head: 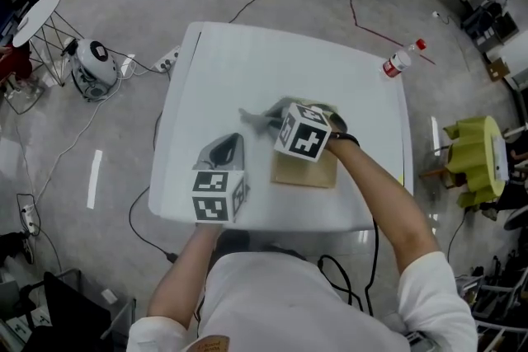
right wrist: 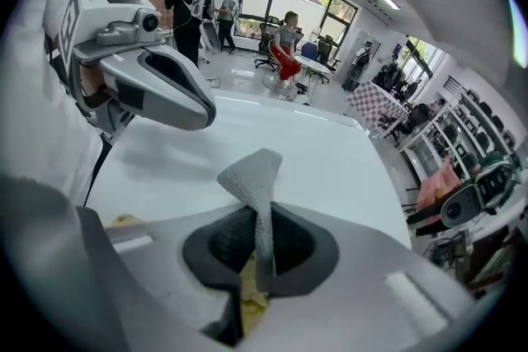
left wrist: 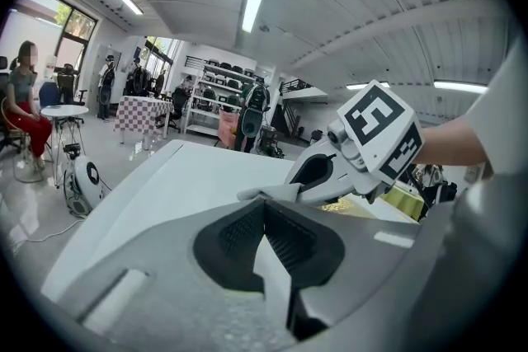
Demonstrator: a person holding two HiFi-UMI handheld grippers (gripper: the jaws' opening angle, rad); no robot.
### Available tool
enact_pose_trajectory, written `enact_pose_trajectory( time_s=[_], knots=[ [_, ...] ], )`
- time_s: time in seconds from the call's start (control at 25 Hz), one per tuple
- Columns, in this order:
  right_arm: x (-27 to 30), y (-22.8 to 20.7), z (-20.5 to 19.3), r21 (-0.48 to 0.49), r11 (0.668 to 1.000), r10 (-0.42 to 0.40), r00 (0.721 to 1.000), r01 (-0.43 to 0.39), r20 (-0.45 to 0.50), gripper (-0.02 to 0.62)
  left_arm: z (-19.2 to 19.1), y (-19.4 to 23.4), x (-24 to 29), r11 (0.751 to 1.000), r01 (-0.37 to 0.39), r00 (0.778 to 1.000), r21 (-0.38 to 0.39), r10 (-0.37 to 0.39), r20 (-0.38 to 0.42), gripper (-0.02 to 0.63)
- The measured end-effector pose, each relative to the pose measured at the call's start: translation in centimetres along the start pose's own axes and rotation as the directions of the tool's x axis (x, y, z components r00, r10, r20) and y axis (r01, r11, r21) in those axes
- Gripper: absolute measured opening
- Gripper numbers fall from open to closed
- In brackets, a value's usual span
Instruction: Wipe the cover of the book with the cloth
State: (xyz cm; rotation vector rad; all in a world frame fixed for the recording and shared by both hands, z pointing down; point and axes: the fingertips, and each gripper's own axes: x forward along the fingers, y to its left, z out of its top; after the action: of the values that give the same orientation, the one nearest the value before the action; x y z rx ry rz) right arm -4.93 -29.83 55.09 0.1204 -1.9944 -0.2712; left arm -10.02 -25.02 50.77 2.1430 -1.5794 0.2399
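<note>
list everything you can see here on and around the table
table: 1, white, middle of the floor
book: 1, tan cover, on the table's near right part
cloth: 1, grey, held at the book's far left corner
bottle: 1, clear with red cap, at the table's far right corner
chair: 1, yellow-green, floor right of the table
round machine: 1, white, floor left of the table
power strip: 1, white, floor by the table's far left corner
left gripper: 1, grey, jaws together, empty, over the table's near edge
right gripper: 1, grey, jaws shut on the cloth
</note>
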Motion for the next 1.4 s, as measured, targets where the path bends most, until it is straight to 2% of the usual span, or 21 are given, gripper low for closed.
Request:
enact_pose_trajectory(
  time_s=[0.4,0.8,1.0,1.16,1.28,1.4],
  knots=[
    [-1.6,6.4,0.1,-0.036,0.995,0.099,0.995,-0.097,0.03,0.017,0.5,0.0,-0.7,1.0,-0.026,0.999,-0.003,0.026,0.022,0.008],
    [-3.3,12.6,-0.3,-0.074,0.986,0.157,0.986,-0.152,0.059,0.017,0.5,-0.3,-2.2,0.998,-0.064,0.997,0.015,0.063,0.032,0.008],
    [-4.0,14.8,-0.5,-0.062,0.981,0.187,0.978,-0.181,0.091,0.017,0.4,-0.5,-2.6,0.997,-0.077,0.996,0.014,0.077,0.035,0.008],
    [-5.4,14.5,-0.2,0.001,0.992,0.124,0.98,-0.126,0.153,0.017,0.7,-0.9,-3.3,0.996,-0.085,0.996,0.017,0.084,0.041,0.006],
    [-7.2,12.6,-0.3,0.125,0.991,0.016,0.972,-0.046,0.234,0.017,1.1,-1.3,-3.7,0.996,-0.087,0.995,0.018,0.086,0.053,0.008],
    [-9.3,10.2,-0.9,0.265,0.964,-0.116,0.945,0.032,0.306,0.017,1.5,-2.3,-3.9,0.997,-0.08,0.995,0.021,0.079,0.062,0.008]
  ],
)
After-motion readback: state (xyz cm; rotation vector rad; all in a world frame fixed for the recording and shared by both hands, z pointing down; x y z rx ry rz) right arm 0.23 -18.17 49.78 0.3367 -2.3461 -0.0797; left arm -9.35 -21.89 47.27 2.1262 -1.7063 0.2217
